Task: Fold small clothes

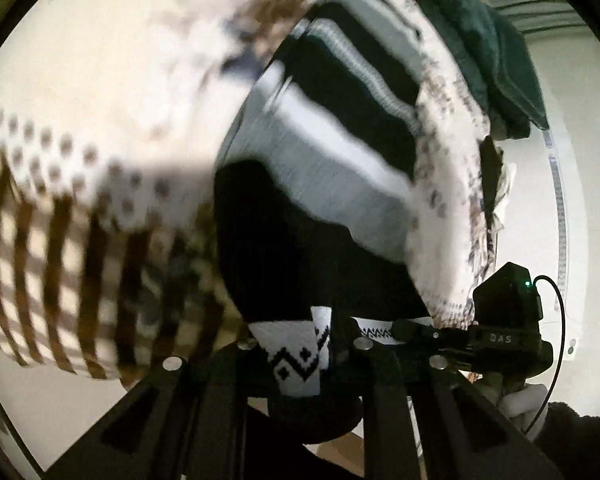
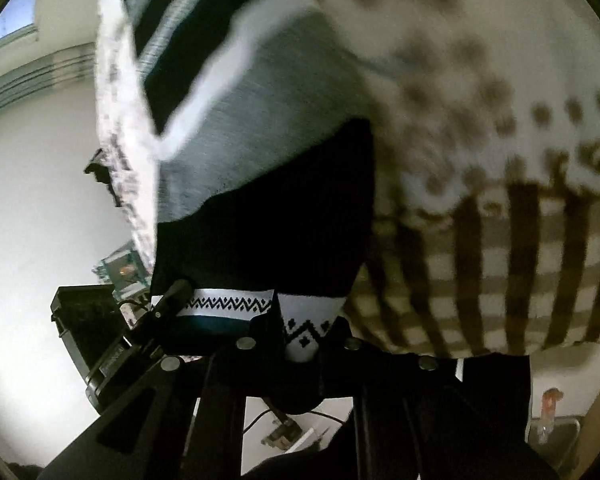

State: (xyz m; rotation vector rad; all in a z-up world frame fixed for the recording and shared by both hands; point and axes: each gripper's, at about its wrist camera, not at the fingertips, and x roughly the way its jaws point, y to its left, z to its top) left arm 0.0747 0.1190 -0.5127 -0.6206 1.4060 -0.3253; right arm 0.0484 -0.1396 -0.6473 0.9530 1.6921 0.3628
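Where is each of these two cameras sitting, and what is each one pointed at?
Left wrist view: sits on the left gripper, looking along its jaws, shut on the patterned hem of a black, grey and white striped sock; the right gripper shows, pinching the same hem.
Right wrist view: sits on the right gripper, facing that sock, its jaws shut on the hem; the left gripper shows at left.
Both share: the sock, a dotted and checked cloth behind it, and the other gripper.
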